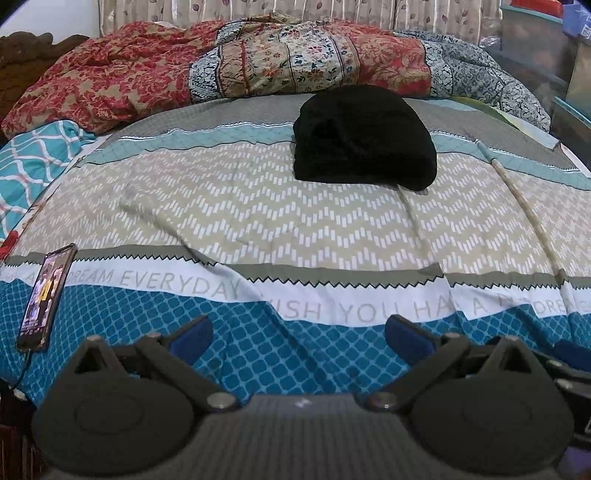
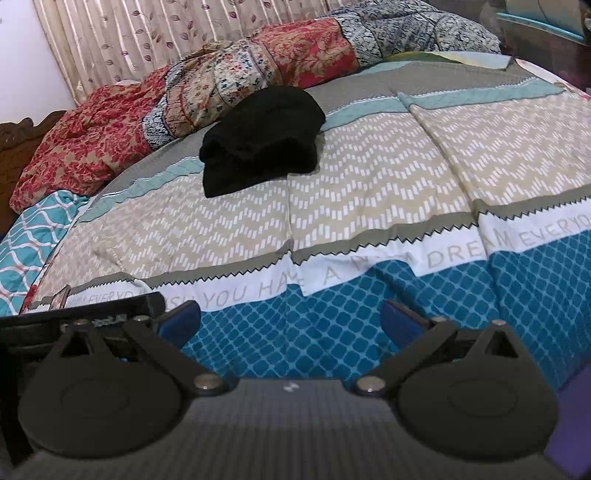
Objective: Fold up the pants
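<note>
Nearest in the left wrist view, the left gripper [image 1: 298, 332] hangs low over the near edge of the bed, its jaws spread wide and released, nothing between the blue pads [image 1: 194, 334]. The right gripper [image 2: 290, 321] sits just as low on its own side, jaws likewise spread and holding nothing; at the left edge of the right wrist view the dark body of the other gripper shows just beside it.

Under both lies the bedspread [image 1: 258, 206], first a blue lattice band, then a white strip printed with grey lettering, then a wide beige chevron field, then teal and grey bands farther off. A few shallow creases run across the beige part, and one long fold ridge runs away along the right of the left wrist view.

At the near left edge of the bed a smartphone [image 1: 46, 299] lies on the blue band, screen lit, with a cable leading from its lower end off the bed. It is well apart from the garment.

Farther out, past the beige field, the black pants [image 1: 364, 138] rest on the bedspread as a compact folded bundle, layers stacked, touching neither gripper. Only open bedspread lies between the grippers and it.

To the far left a teal lattice-print cloth [image 1: 33, 166] is bunched at the bed's side. Behind the pants a rumpled patchwork quilt [image 1: 221, 70] in red, cream and blue prints stretches across the head of the bed, close behind the bundle. Beyond it hangs a leaf-patterned curtain [image 2: 147, 33]
</note>
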### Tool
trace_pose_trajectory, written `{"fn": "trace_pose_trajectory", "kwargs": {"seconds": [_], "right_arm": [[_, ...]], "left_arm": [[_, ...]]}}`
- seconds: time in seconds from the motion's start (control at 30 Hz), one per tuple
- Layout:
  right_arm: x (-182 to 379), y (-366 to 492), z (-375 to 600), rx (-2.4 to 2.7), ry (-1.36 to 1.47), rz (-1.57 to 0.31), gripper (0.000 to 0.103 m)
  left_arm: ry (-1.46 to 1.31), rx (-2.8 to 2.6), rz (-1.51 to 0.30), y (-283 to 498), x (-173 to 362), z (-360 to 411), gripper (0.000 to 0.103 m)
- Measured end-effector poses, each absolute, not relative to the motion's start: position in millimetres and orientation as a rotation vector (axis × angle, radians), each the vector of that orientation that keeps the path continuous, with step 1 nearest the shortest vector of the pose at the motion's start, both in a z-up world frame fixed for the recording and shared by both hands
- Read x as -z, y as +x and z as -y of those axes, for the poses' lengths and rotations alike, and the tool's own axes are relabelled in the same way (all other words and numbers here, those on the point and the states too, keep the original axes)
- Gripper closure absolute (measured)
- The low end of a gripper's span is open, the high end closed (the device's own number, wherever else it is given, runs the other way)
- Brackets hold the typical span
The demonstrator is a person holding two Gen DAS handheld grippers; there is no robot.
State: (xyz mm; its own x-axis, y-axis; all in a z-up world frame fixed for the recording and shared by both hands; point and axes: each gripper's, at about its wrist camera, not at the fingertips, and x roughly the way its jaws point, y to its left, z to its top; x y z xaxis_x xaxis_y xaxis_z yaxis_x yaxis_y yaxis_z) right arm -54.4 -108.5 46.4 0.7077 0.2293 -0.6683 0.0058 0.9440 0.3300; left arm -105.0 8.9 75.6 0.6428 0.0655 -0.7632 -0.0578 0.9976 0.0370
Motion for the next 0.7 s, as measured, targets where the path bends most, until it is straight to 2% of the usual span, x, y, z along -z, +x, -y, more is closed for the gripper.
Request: {"fn": "trace_pose_trajectory", "kwargs": {"seconds": [0.7], "right_arm": [[-41.1, -40.9, 117.8, -0.144, 0.375, -0.83, 0.0]], "left_arm": [[0.068, -0.129, -0.906, -83.1, -68.6, -10.2, 0.0]]}}
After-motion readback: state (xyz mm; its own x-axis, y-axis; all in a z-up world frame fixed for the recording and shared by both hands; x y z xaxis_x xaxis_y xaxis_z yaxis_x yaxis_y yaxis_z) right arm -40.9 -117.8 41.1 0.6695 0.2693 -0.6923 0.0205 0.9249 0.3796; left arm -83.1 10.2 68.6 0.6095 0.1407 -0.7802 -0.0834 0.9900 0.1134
